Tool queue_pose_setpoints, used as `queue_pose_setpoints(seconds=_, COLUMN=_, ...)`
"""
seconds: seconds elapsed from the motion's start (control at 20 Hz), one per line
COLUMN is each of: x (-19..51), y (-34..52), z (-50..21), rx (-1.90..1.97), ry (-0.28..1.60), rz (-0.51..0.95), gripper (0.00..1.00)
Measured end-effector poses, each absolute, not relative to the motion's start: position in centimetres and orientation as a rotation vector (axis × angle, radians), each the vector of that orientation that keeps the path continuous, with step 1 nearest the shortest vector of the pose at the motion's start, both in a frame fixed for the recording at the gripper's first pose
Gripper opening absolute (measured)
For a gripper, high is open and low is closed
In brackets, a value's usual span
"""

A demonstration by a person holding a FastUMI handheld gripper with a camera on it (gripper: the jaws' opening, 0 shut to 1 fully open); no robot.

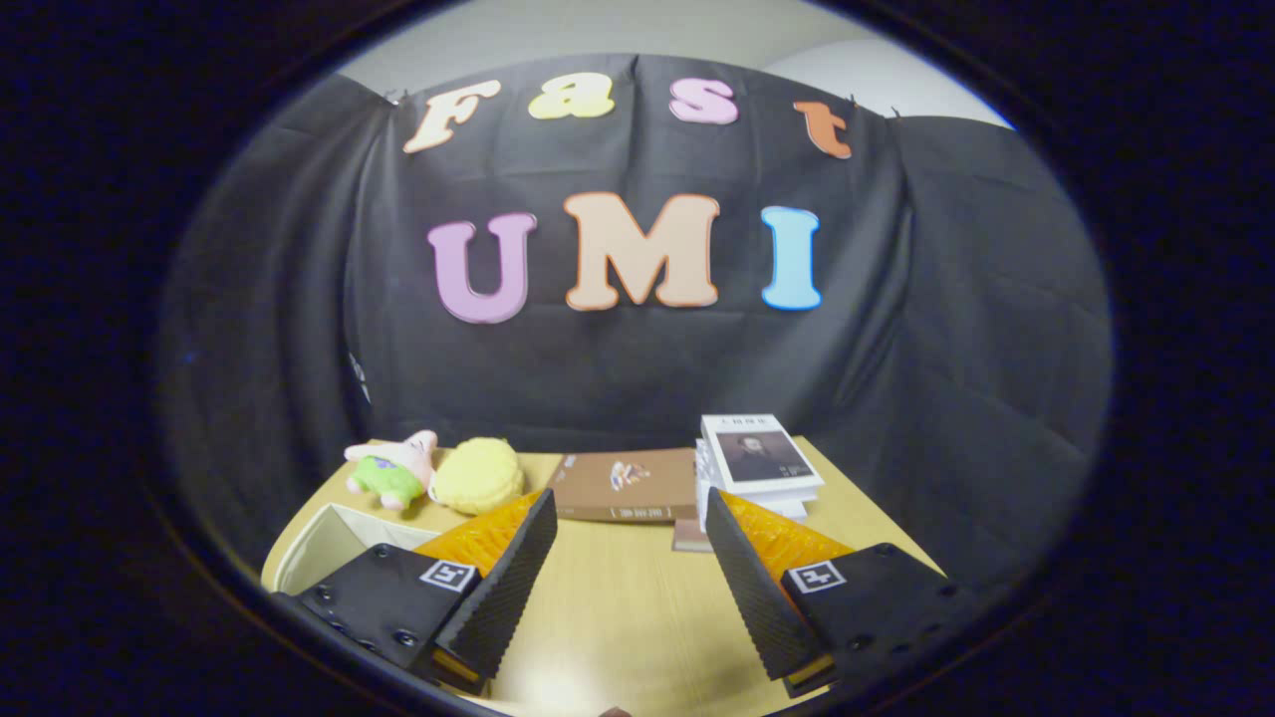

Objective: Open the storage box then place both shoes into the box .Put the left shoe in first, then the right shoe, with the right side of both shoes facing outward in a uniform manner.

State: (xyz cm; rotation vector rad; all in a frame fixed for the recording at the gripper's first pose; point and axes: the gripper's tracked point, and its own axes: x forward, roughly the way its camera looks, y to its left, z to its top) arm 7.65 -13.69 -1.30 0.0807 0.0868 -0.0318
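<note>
My gripper [630, 518] is open and held above the wooden table [618, 607], with only bare tabletop between its fingers. To the left of the left finger [508, 588] I see the pale corner of an open-topped box [329, 543] with white inner walls, partly hidden by that finger. Nothing is held.
At the table's far side lie a pink and green plush toy [390, 468], a yellow round plush [479, 475], a brown book [623, 484] lying flat and a stack of white books [759, 466] just beyond the right finger. The black cloth wall hangs behind the table.
</note>
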Motion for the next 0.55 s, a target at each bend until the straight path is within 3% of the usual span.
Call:
queue_pose_setpoints(seconds=0.25, x=6.8, y=-12.6, z=0.7, rx=0.114, ry=-0.078, rz=0.081, gripper=0.98)
queue_pose_setpoints(seconds=0.55, x=6.2, y=-12.3, z=0.8, rx=0.097, ry=-0.138, rz=0.121, gripper=0.98)
